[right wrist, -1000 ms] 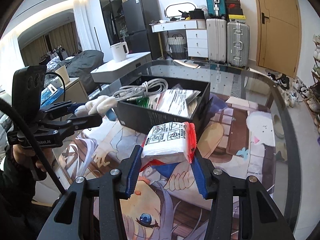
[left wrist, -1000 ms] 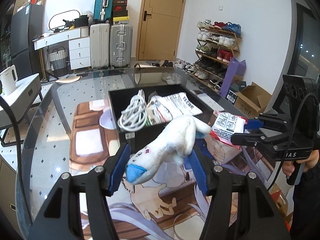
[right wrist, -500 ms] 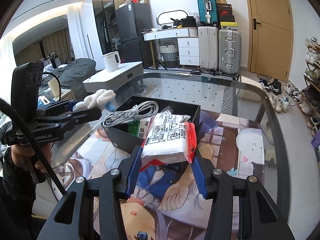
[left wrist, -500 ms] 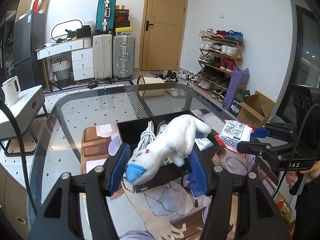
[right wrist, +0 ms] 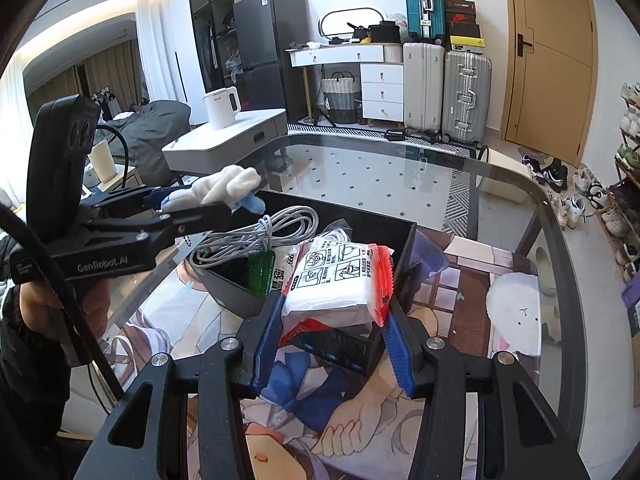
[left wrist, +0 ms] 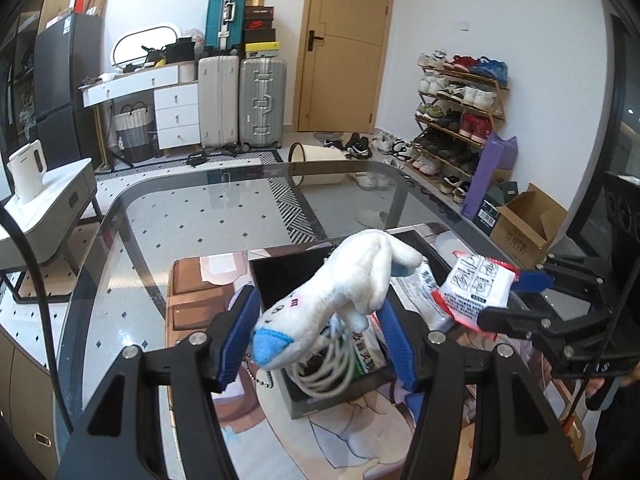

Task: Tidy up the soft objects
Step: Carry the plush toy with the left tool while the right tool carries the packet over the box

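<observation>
My left gripper [left wrist: 316, 334] is shut on a white plush toy [left wrist: 340, 292] with a blue nose, held in the air over the near left end of a black box [left wrist: 332, 402]. The same toy [right wrist: 224, 186] shows at the left of the right wrist view, clamped in the left gripper [right wrist: 200, 206]. My right gripper [right wrist: 330, 336] is shut on a white soft packet [right wrist: 336, 284] with a red edge, hovering above the box's near right corner [right wrist: 404, 248]. That packet [left wrist: 474, 290] appears at the right of the left wrist view.
The box holds a coiled white cable [right wrist: 256, 238], a green-labelled pack [right wrist: 262, 272] and a printed white bag [left wrist: 416, 288]. It stands on an illustrated mat [right wrist: 460, 280] on a glass table [right wrist: 360, 168]. A white side table with a kettle [right wrist: 222, 108] is at the left.
Both grippers have moved forward and slightly up with their loads, so the box now sits lower and nearer in both views. Neither grip has changed.
</observation>
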A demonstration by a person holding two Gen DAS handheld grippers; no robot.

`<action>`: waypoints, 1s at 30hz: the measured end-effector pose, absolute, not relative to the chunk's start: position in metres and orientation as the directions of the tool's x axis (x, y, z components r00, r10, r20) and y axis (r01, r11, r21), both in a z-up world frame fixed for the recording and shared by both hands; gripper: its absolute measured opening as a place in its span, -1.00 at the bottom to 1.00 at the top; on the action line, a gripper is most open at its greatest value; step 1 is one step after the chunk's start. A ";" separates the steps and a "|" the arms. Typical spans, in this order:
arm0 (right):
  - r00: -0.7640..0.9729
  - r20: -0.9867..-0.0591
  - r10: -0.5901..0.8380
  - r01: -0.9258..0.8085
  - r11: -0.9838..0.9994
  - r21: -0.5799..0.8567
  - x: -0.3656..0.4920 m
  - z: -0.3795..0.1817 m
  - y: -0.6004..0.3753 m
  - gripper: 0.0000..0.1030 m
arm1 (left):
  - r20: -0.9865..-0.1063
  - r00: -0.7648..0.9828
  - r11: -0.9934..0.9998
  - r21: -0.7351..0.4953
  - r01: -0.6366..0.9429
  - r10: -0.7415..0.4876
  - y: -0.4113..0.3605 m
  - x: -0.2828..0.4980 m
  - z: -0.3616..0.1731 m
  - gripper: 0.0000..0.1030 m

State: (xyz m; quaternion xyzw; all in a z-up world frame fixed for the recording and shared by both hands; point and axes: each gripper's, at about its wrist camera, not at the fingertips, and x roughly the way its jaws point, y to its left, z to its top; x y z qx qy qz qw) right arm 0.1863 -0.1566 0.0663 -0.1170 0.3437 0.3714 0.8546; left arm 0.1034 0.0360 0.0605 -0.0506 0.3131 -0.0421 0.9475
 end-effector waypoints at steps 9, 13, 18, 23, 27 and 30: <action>0.480 -0.688 0.544 -0.716 0.696 0.050 0.199 0.064 -0.145 -0.06 | -0.612 0.782 0.983 -0.182 0.006 -0.118 0.044 0.124 0.051 0.16; 0.476 -0.694 0.541 -0.718 0.695 0.049 0.203 0.062 -0.143 -0.06 | -0.620 0.774 0.978 -0.208 0.000 -0.131 0.043 0.131 0.047 0.16; 0.476 -0.697 0.536 -0.716 0.697 0.047 0.207 0.062 -0.143 -0.06 | -0.624 0.768 0.975 -0.221 0.002 -0.142 0.038 0.142 0.044 0.16; 0.470 -0.699 0.539 -0.713 0.698 0.059 0.210 0.060 -0.145 -0.06 | -0.637 0.749 0.969 -0.243 0.030 -0.183 0.032 0.151 0.036 0.16; 0.464 -0.699 0.544 -0.717 0.694 0.064 0.210 0.058 -0.142 -0.06 | -0.644 0.744 0.973 -0.230 0.030 -0.175 0.027 0.154 0.032 0.16; 0.460 -0.700 0.546 -0.723 0.688 0.062 0.211 0.057 -0.139 -0.06 | -0.646 0.742 0.973 -0.226 0.036 -0.177 0.026 0.156 0.032 0.17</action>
